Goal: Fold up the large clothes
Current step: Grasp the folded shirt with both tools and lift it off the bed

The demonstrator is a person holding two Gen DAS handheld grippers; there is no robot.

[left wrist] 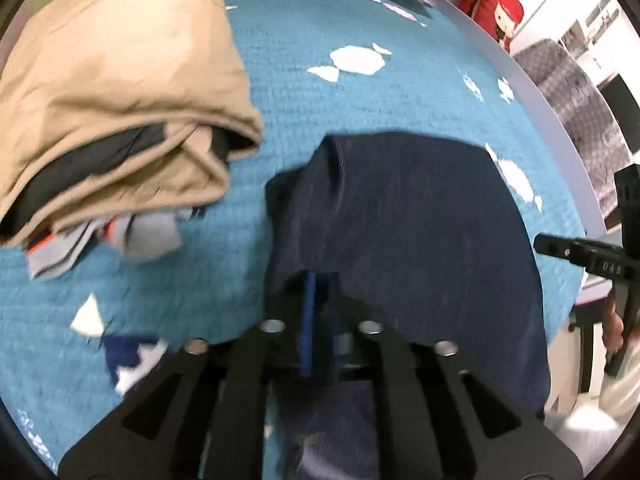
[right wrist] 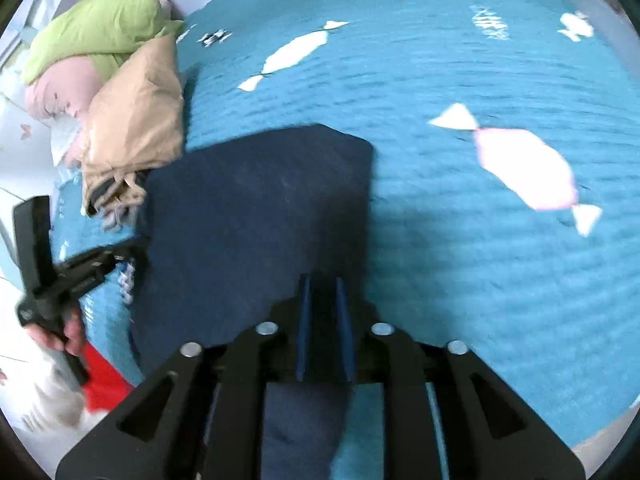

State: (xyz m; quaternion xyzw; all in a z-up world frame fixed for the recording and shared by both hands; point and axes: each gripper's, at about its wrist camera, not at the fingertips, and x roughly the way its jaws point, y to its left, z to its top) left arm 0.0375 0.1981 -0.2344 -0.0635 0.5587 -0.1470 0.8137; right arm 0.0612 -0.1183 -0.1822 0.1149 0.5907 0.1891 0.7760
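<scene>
Both grippers' fingers: left (left wrist: pixel 316 280) pinches navy garment (left wrist: pixel 408 216) (folded); right (right wrist: pixel 323 280) apart.

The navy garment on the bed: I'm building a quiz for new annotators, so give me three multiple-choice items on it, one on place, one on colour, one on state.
1. Where does the navy garment lie relative to the tan jacket, seen from the right wrist?
A. To its right
B. Underneath it
C. Far behind it

2. What colour is the bedspread?
A. Red
B. Teal blue with white and pink shapes
C. Plain grey

3. How does the right hand-held gripper stand?
A. Clamped on the tan jacket
B. Out of view
C. Jaws apart over the navy garment

Answers: 1 A, the garment's left edge meets the jacket's lower end. 2 B, teal cloth shows all around. 3 C, a gap shows between the blue pads.
</scene>
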